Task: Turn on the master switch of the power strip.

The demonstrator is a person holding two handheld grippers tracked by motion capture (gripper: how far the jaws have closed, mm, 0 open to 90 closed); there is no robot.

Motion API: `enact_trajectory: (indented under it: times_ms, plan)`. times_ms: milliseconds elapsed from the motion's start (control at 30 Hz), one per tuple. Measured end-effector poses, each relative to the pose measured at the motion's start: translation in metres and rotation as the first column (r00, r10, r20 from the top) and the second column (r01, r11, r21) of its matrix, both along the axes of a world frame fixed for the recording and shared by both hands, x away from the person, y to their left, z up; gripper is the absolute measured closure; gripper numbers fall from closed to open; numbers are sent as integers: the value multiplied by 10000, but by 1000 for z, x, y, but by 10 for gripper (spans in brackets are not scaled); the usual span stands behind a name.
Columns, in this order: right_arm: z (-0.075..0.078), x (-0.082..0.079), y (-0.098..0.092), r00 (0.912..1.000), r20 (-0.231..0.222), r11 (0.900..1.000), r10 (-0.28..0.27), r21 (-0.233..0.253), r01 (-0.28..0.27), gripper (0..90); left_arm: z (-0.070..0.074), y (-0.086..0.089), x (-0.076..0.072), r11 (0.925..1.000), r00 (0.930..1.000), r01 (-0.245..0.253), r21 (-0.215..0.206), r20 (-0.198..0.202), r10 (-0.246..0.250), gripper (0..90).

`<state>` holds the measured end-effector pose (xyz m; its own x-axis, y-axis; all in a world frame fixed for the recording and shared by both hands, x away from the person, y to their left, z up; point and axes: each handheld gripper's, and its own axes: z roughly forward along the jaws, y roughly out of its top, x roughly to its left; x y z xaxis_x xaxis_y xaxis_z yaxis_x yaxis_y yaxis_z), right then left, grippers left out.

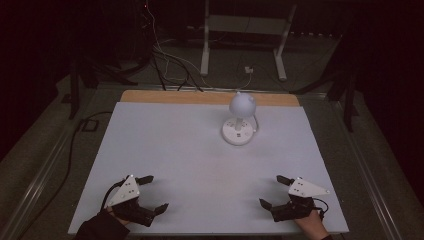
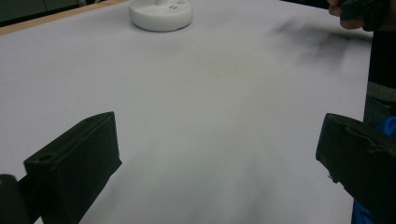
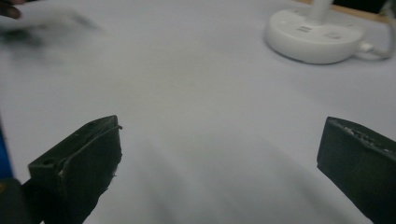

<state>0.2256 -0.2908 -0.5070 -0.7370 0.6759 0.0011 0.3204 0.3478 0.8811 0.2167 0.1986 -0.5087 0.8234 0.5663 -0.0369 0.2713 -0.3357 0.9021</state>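
A smooth white desk lamp, globe-shaped head on a round flat base, stands far back on the matte white table. Left gripper and right gripper, blocky black jaws spread wide and empty, rest near the front edge.

Desk lamp cut off above its base by top edge in left gripper view; button markings too small to be read.

We find no text, brand or number that can be read. The lamp has small dark marks on its round base, and in the right gripper view the base shows pale squares, but all are too small and blurred to make out.
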Motion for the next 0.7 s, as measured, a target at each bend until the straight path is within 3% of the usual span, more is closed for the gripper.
enact_trajectory:
  times_ms: [167, 400, 467, 567, 700]
  plan:
    - [-4, 3, 0, 9997, -77, 9986, 230, -478, -233, 0, 0, 0, 0, 10000, 10000, -3, 16, -3, 3, 1]
    - [-5, 3, 3, 9988, -10, 9966, 495, -664, -494, 0, 0, 0, 0, 10000, 10000, -8, -5, -1, 8, 1]
    - [-3, 3, 4, 9992, -121, 9972, 383, -641, -390, 0, 0, 0, 0, 10000, 10000, -16, -25, -1, 16, 1]
    - [-3, 3, 4, 9961, -603, 9951, 648, -707, -690, 0, 0, 0, -1, 10000, 10000, 7, 11, -1, -7, 1]
    - [-2, 4, 3, 9957, -634, 9951, 680, -674, -723, 0, 1, -1, -1, 10000, 10000, 36, 3, 13, -36, 1]
